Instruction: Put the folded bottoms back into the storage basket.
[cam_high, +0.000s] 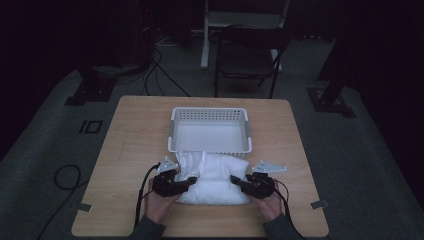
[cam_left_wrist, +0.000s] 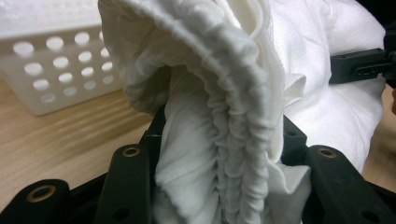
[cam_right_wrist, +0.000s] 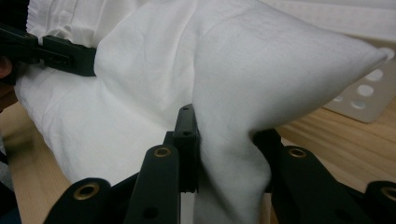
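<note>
A white pillow in a white case (cam_high: 214, 179) lies on the wooden table (cam_high: 130, 150), just in front of a white perforated basket (cam_high: 210, 130). My left gripper (cam_high: 191, 181) grips the gathered, ruffled edge of the case (cam_left_wrist: 224, 140) at the pillow's left side. My right gripper (cam_high: 234, 180) pinches a fold of the pillow (cam_right_wrist: 224, 158) at its right side. The two grippers face each other across the pillow. From the left gripper view the right gripper (cam_left_wrist: 359, 65) appears at the far side, and the left gripper (cam_right_wrist: 56, 53) shows in the right gripper view.
The basket looks empty, and its wall (cam_left_wrist: 56, 74) stands close behind the pillow. A dark chair (cam_high: 247, 55) and cables (cam_high: 160, 75) are on the floor beyond the table. Bare tabletop lies to the left and right of the pillow.
</note>
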